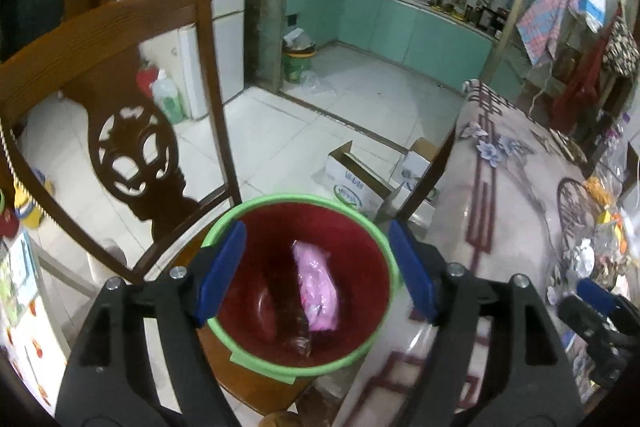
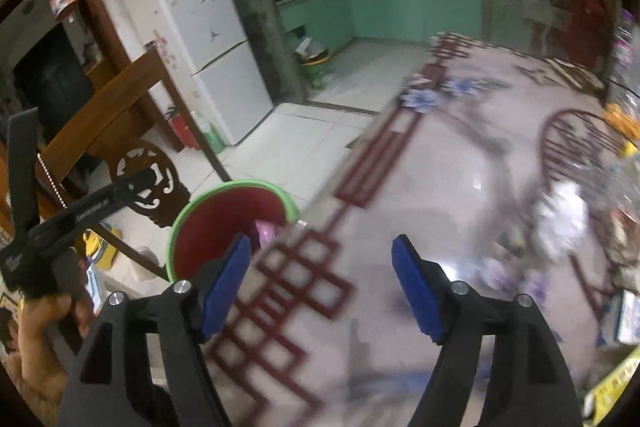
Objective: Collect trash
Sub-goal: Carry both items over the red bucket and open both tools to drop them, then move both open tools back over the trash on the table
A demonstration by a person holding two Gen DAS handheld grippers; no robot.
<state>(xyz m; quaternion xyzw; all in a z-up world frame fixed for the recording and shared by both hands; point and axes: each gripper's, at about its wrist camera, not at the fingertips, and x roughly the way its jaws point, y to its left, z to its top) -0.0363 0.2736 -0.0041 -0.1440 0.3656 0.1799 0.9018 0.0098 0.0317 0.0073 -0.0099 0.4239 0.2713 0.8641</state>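
A red bin with a green rim [image 1: 362, 219] stands on a wooden chair seat beside the table. Inside it lie a pink wrapper [image 1: 316, 291] and a clear plastic bottle [image 1: 298, 335]. My left gripper [image 1: 316, 227] hangs open right above the bin's mouth, with nothing between its blue pads. Over the table, my right gripper [image 2: 320, 241] is open and holds nothing. Crumpled white paper [image 2: 560, 219] lies on the table to the right of it, blurred. The bin [image 2: 224, 223] shows at the table's left edge.
The carved wooden chair back [image 1: 120, 39] rises behind the bin. A patterned cloth [image 1: 520, 187] covers the table, and packets and wrappers [image 1: 600, 211] crowd its right side. Cardboard boxes [image 1: 352, 183] sit on the tiled floor. A hand [image 2: 48, 311] grips the left tool.
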